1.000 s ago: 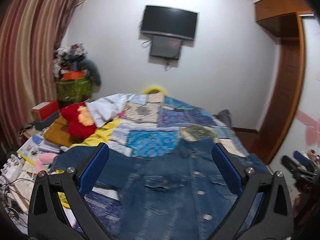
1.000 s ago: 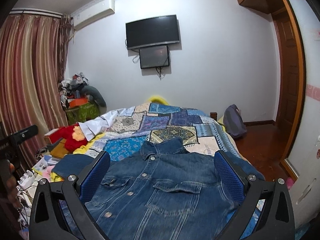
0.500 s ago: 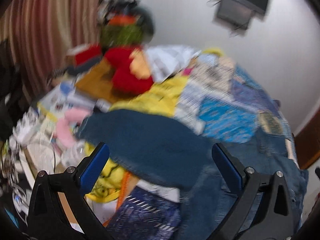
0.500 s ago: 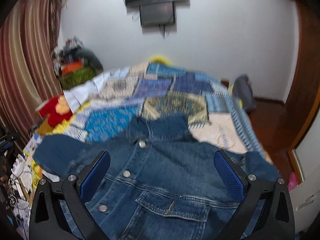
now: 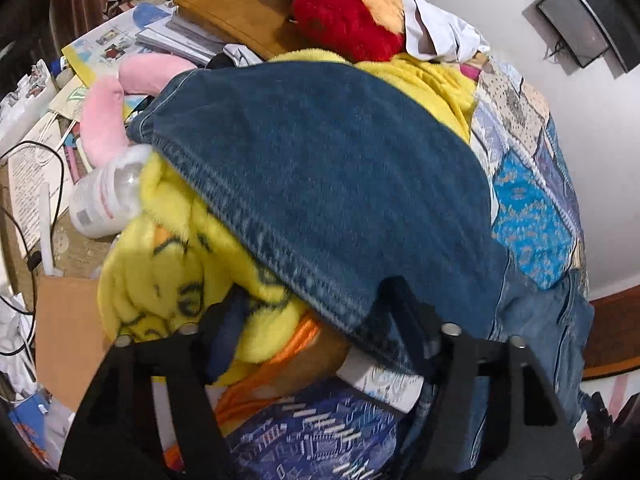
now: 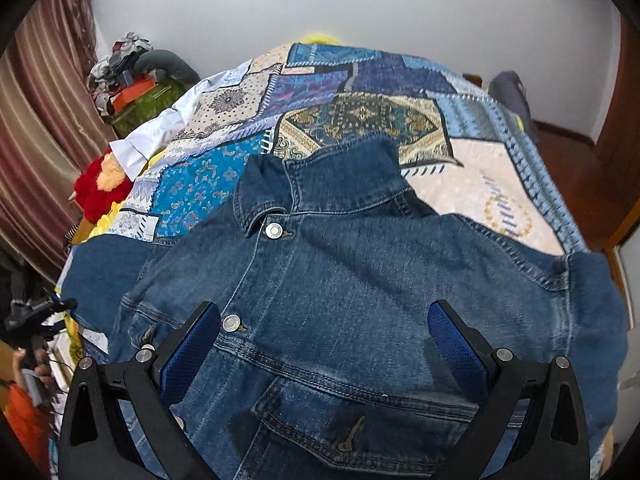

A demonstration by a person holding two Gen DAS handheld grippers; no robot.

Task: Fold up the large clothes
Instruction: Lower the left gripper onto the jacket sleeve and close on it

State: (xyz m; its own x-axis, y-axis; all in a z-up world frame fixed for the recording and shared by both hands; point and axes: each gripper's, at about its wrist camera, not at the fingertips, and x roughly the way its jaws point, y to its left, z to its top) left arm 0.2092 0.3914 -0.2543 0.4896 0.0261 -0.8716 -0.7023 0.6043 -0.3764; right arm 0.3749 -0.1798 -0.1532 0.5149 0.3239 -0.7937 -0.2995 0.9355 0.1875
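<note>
A blue denim jacket point(image 6: 360, 280) lies face up and buttoned on the patchwork bedspread point(image 6: 360, 92), collar toward the far wall. Its left sleeve point(image 5: 320, 168) spreads over the bed's left edge onto a yellow plush blanket point(image 5: 172, 272). My left gripper point(image 5: 316, 320) is open and close over that sleeve's lower hem, one finger on each side of the hem's edge. My right gripper point(image 6: 324, 344) is open above the jacket's chest, over a chest pocket point(image 6: 360, 428), and holds nothing.
A red plush toy point(image 5: 348, 16), a pink plush point(image 5: 120, 92), a plastic bottle point(image 5: 108, 196), papers and cables crowd the left side beside the bed. A white cloth point(image 6: 160, 132) lies on the bed's left. A wooden door frame point(image 6: 624, 120) stands at the right.
My left gripper has swung left and down from the jacket front to the sleeve at the bed's edge. My right gripper has tilted down and come closer to the jacket's chest.
</note>
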